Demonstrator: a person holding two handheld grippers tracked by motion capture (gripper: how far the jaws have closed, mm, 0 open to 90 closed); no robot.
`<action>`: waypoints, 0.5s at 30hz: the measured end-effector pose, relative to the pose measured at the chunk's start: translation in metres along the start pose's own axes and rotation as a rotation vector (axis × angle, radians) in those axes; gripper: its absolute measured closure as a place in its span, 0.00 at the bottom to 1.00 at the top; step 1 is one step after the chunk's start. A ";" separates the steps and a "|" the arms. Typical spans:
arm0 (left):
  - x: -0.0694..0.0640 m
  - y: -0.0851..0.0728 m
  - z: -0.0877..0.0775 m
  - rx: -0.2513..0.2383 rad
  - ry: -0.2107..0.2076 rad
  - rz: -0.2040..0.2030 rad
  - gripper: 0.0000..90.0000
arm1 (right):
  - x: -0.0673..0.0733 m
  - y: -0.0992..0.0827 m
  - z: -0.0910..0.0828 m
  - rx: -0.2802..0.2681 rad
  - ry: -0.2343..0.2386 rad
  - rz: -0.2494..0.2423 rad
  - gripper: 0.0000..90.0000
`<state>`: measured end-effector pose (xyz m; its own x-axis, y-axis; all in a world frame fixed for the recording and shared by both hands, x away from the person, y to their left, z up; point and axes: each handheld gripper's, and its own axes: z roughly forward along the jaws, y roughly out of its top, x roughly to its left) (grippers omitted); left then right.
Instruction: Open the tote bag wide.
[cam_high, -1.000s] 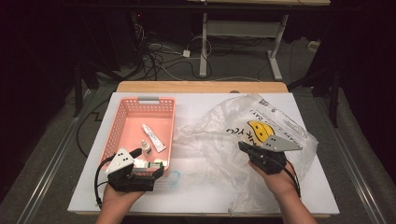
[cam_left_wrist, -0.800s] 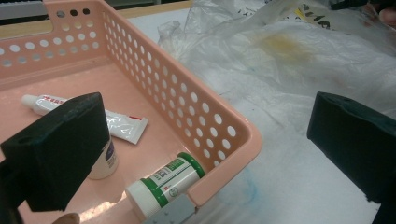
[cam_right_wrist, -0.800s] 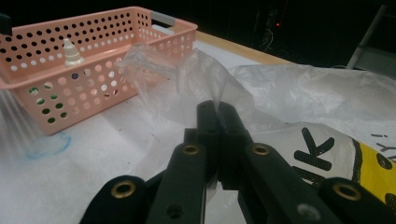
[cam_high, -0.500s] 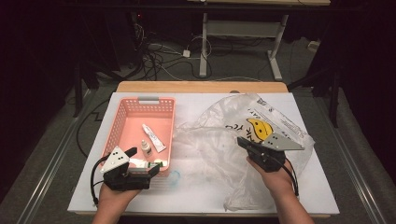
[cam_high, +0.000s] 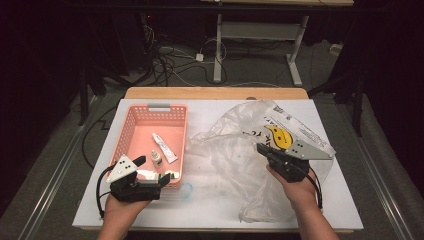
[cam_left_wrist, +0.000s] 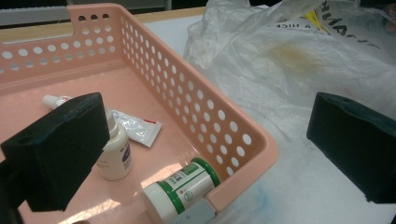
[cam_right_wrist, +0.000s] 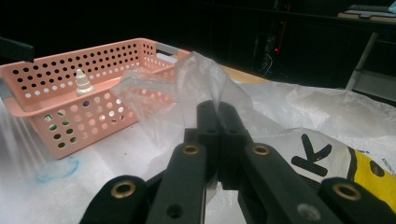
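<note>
The right gripper (cam_high: 262, 149), clenched on the plastic bag (cam_high: 235, 155) at centre frame, could tear the film; the left gripper (cam_left_wrist: 205, 154), released, straddles the basket (cam_left_wrist: 243, 154) corner and might snag it.

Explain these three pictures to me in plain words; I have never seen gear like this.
A person sits at a white table and holds a hand tool with two black jaws in each hand. One picture is taken from above; the other two come from small cameras riding on each tool.

On the table sit a pink basket and a crumpled clear plastic bag. The basket holds a small tube, a little white bottle and a green-and-white container lying on its side.

The left gripper is open, poised over the basket's near corner. The right gripper is shut on a fold of the bag.
</note>
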<state>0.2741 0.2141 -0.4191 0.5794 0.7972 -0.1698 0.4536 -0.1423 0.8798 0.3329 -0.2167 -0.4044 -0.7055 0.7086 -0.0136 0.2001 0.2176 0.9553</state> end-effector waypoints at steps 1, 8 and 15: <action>0.001 0.003 0.000 0.002 0.001 -0.002 0.00 | 0.000 0.000 0.000 0.001 -0.001 0.000 1.00; 0.010 0.024 0.001 -0.009 0.026 -0.011 0.00 | 0.000 0.000 0.000 0.003 0.004 0.002 1.00; 0.024 0.049 0.004 -0.008 0.045 -0.022 0.10 | -0.001 0.000 0.000 0.004 0.005 0.005 1.00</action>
<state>0.3131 0.2236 -0.3820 0.5384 0.8254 -0.1695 0.4606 -0.1199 0.8795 0.3332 -0.2174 -0.4039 -0.7082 0.7059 -0.0074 0.2061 0.2168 0.9542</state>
